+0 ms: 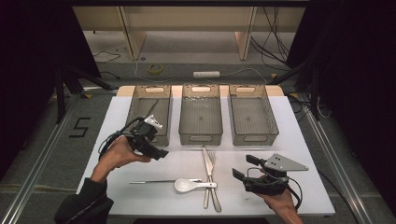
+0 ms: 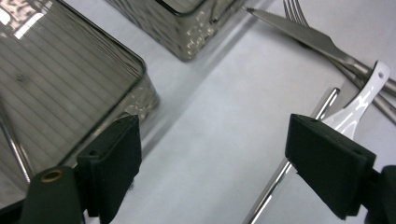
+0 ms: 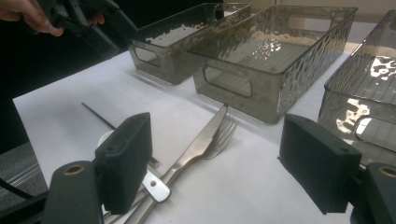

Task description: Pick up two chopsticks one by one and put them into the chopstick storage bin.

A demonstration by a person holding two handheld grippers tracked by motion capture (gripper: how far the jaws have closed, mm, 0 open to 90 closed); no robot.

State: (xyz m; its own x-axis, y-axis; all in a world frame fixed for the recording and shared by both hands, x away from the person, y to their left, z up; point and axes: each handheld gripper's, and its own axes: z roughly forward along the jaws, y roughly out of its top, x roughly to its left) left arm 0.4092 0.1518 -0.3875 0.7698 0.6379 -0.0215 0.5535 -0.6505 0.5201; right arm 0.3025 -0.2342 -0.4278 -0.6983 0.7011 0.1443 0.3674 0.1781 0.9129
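Note:
Three clear grey bins stand in a row at the back of the white table: left bin (image 1: 140, 100), middle bin (image 1: 201, 135), right bin (image 1: 268, 114). In front of them lie a knife (image 1: 207, 162) and a fork (image 1: 213, 189) side by side, a white spoon (image 1: 187, 185) and a thin metal stick (image 1: 156, 181). My left gripper (image 1: 158, 145) hovers open by the left bin's front corner, nothing between its jaws. My right gripper (image 1: 243, 167) is open and empty just right of the knife (image 3: 201, 142) and fork (image 3: 226, 128). Another thin metal stick (image 2: 11, 140) lies inside the left bin (image 2: 135, 60).
The table's front edge (image 1: 205, 215) runs close below the cutlery. Bare white table surface (image 1: 299, 140) stretches right of the right gripper. Cables, a roll of tape (image 1: 155, 68) and a power strip (image 1: 206, 73) lie on the floor behind the table.

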